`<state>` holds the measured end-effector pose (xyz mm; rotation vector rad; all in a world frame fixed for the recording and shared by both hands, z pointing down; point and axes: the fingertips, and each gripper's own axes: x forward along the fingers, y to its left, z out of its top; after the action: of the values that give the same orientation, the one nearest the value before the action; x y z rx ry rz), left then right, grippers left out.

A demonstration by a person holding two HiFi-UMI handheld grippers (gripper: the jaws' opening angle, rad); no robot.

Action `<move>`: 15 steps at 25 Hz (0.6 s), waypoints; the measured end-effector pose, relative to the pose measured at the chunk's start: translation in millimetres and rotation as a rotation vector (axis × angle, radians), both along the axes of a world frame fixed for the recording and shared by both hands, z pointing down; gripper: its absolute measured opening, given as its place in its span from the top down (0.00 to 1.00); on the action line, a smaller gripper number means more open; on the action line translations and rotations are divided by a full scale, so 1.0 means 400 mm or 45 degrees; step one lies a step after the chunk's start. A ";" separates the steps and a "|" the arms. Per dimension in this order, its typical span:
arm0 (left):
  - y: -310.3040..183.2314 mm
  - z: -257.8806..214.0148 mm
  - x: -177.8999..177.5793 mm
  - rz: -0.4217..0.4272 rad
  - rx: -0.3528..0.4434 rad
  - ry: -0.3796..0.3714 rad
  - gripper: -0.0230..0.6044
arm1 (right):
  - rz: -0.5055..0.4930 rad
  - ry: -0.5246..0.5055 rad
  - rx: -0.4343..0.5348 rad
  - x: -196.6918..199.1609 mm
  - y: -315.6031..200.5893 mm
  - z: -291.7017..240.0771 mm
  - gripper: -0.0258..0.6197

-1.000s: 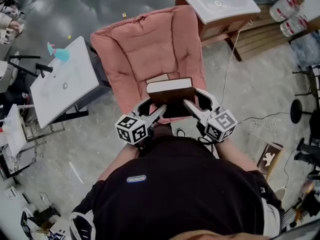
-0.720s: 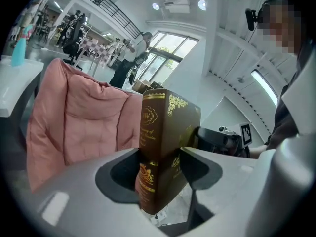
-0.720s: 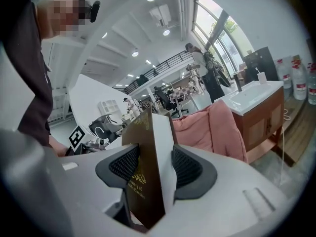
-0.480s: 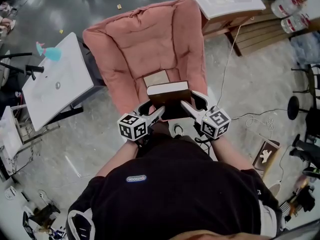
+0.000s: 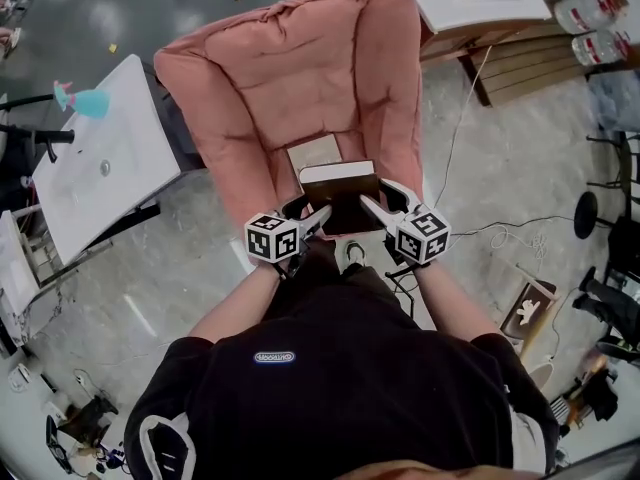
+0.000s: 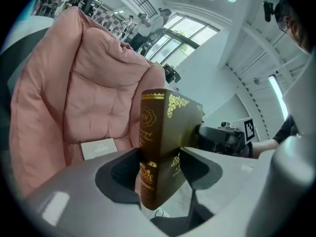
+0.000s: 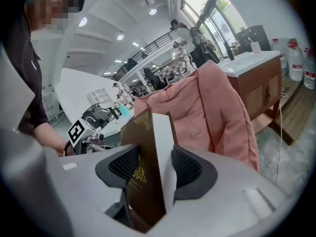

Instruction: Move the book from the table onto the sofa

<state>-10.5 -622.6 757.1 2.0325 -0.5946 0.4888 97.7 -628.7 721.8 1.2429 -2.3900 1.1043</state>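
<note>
A thick brown book (image 5: 341,196) with gold print and white page edges hangs in the air over the front of the pink sofa (image 5: 300,78). My left gripper (image 5: 308,220) is shut on its spine side, where the brown book (image 6: 160,147) stands between the jaws. At the opposite edge my right gripper (image 5: 374,211) is shut on the book (image 7: 148,167), pinching cover and pages. On the sofa seat lies a small tan box (image 5: 315,155), just beyond the book.
A white table (image 5: 95,173) with a teal object (image 5: 88,100) stands left of the sofa. A wooden cabinet with a white top (image 5: 470,3) is at the back right, with water jugs (image 5: 590,13) beside it. Cables (image 5: 500,238) trail on the floor at right.
The view has drawn closer to the sofa. Both grippers and the book have shifted slightly forward over the seat's front edge, still gripped from both sides.
</note>
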 end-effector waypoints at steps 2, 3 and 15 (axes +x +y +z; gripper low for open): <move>-0.010 0.046 -0.001 0.006 -0.032 -0.010 0.55 | -0.004 0.008 -0.032 -0.001 -0.012 0.046 0.58; -0.015 0.068 -0.001 0.008 -0.046 -0.014 0.55 | -0.006 0.012 -0.047 -0.001 -0.018 0.068 0.58; -0.071 0.232 -0.004 0.054 -0.119 -0.066 0.55 | -0.013 0.053 -0.142 -0.009 -0.071 0.234 0.58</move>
<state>-12.0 -651.0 849.7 1.9520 -0.5505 0.5858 94.3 -657.1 815.5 1.2038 -2.2686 1.1801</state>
